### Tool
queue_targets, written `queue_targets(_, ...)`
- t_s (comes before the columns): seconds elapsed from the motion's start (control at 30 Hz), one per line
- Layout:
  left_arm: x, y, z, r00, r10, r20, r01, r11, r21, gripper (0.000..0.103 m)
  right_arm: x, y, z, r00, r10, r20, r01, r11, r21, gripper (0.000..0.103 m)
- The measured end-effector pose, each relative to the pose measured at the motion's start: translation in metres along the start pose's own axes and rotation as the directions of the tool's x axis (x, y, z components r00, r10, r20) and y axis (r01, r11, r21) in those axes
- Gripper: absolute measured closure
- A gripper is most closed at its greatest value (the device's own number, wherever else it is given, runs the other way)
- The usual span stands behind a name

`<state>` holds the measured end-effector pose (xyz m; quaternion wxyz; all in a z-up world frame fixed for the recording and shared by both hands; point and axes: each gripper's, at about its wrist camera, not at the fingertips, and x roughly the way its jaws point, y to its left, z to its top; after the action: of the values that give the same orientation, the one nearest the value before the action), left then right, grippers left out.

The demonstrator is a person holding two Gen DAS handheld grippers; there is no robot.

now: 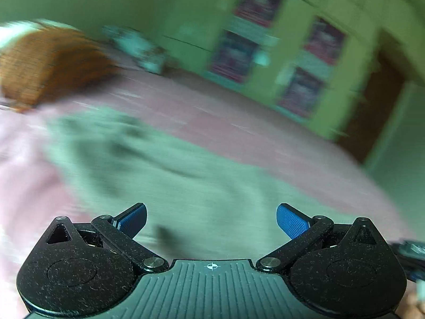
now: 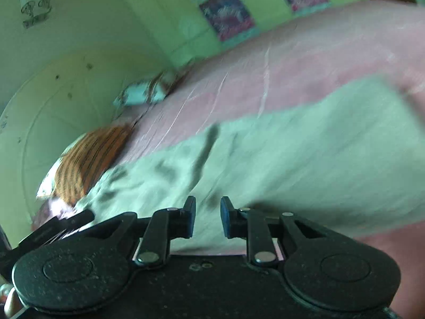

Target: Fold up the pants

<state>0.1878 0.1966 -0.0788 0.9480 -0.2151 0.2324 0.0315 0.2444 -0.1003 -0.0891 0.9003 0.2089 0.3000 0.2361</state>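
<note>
Pale green pants [image 1: 164,175] lie spread and wrinkled on a pink bedsheet [image 1: 239,122]. My left gripper [image 1: 211,219] is wide open and empty, just above the near part of the pants. In the right wrist view the pants [image 2: 292,154] stretch across the sheet [image 2: 305,61]. My right gripper [image 2: 208,219] hovers over their near edge with its jaws partly open, a narrow gap between them and nothing in it. Both views are motion-blurred.
An orange striped pillow [image 1: 50,63] lies at the head of the bed, also in the right wrist view [image 2: 87,162]. A light patterned pillow [image 1: 138,47] lies near the green wall. Green shelves [image 1: 279,45] with stacked items stand beyond the bed.
</note>
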Motion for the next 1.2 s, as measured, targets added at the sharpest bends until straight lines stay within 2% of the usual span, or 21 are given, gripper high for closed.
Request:
queue_targets(0.07,0.019,-0.029,-0.003,0.995,-0.077,-0.064,0.079,0.996,0.041,0.001,-0.019,-0.015,0.009,0.998,-0.038,0.050,0.037,0.999,0.023,0.087)
queue_targets(0.13,0.039,-0.057,-0.009,0.985,-0.101,-0.142,0.114,0.990,0.085,0.018,-0.037,-0.033,0.015,0.994,-0.066,0.083,0.062,0.997,0.051,0.085)
queue_targets(0.17,0.049,-0.066,-0.012,0.977,-0.112,-0.180,0.129,0.988,0.084,0.021,-0.047,-0.042,0.016,0.993,-0.077,0.095,0.071,0.995,0.063,0.084)
queue_targets(0.23,0.068,-0.078,-0.018,0.965,-0.105,-0.240,0.124,0.990,0.067,0.033,-0.059,-0.056,0.013,0.989,-0.100,0.108,0.092,0.993,0.076,0.084)
queue_targets(0.27,0.076,-0.080,-0.021,0.961,-0.091,-0.260,0.109,0.992,0.057,0.035,-0.062,-0.063,0.010,0.988,-0.106,0.111,0.097,0.992,0.086,0.084)
queue_targets(0.37,0.087,-0.080,-0.026,0.957,-0.089,-0.276,0.085,0.996,-0.025,0.038,-0.069,-0.080,0.002,0.984,-0.136,0.112,0.123,0.985,0.120,0.084)
queue_targets(0.47,0.087,-0.072,-0.028,0.953,-0.170,-0.251,0.125,0.974,-0.187,0.040,-0.067,-0.094,-0.005,0.981,-0.156,0.117,0.139,0.980,0.143,0.084)
queue_targets(0.5,0.091,-0.068,-0.029,0.952,-0.192,-0.237,0.133,0.961,-0.241,0.045,-0.065,-0.099,-0.005,0.980,-0.163,0.115,0.145,0.978,0.152,0.084)
queue_targets(0.53,0.094,-0.063,-0.030,0.951,-0.204,-0.231,0.136,0.951,-0.278,0.070,-0.064,-0.103,-0.005,0.979,-0.168,0.114,0.149,0.976,0.161,0.084)
queue_targets(0.57,0.098,-0.060,-0.033,0.949,-0.216,-0.232,0.138,0.941,-0.309,0.083,-0.062,-0.108,-0.006,0.979,-0.170,0.110,0.150,0.974,0.170,0.084)
queue_targets(0.63,0.099,-0.058,-0.037,0.950,-0.214,-0.230,0.137,0.941,-0.308,0.085,-0.058,-0.117,-0.005,0.981,-0.177,0.084,0.159,0.969,0.188,0.085)
queue_targets(0.7,0.086,-0.065,-0.037,0.959,-0.225,-0.171,0.177,0.950,-0.256,0.086,-0.050,-0.119,-0.002,0.980,-0.196,0.038,0.186,0.965,0.187,0.089)
queue_targets(0.77,0.068,-0.066,-0.038,0.972,-0.212,-0.102,0.186,0.957,-0.221,0.086,-0.055,-0.113,0.000,0.984,-0.172,0.051,0.161,0.972,0.169,0.086)
queue_targets(0.8,0.064,-0.065,-0.042,0.979,-0.182,-0.096,0.160,0.966,-0.201,0.086,-0.058,-0.109,0.001,0.984,-0.162,0.068,0.151,0.977,0.149,0.086)
queue_targets(0.83,0.065,-0.063,-0.047,0.984,-0.134,-0.119,0.113,0.978,-0.173,0.086,-0.060,-0.105,0.000,0.985,-0.154,0.080,0.144,0.982,0.121,0.085)
queue_targets(0.87,0.074,-0.058,-0.056,0.979,-0.102,-0.176,0.072,0.983,-0.169,0.086,-0.058,-0.104,-0.001,0.985,-0.157,0.070,0.150,0.983,0.102,0.084)
queue_targets(0.93,0.082,-0.048,-0.063,0.973,-0.132,-0.189,0.092,0.973,-0.210,0.082,-0.041,-0.110,-0.006,0.981,-0.194,-0.024,0.196,0.976,0.098,0.090)
queue_targets(0.97,0.081,-0.046,-0.060,0.971,-0.150,-0.185,0.105,0.967,-0.233,0.080,-0.037,-0.111,-0.008,0.980,-0.197,-0.036,0.199,0.976,0.092,0.090)
queue_targets(1.03,0.077,-0.050,-0.048,0.976,-0.131,-0.174,0.094,0.974,-0.206,0.069,-0.043,-0.106,-0.003,0.981,-0.194,-0.013,0.195,0.977,0.089,0.089)
queue_targets(1.1,0.071,-0.057,-0.035,0.987,-0.102,-0.127,0.087,0.990,-0.114,0.065,-0.054,-0.101,0.003,0.981,-0.184,0.062,0.179,0.980,0.089,0.086)
queue_targets(1.2,0.076,-0.061,-0.018,0.988,-0.111,-0.106,0.102,0.991,-0.085,0.065,-0.051,-0.096,0.017,0.982,-0.167,0.092,0.161,0.985,0.066,0.086)
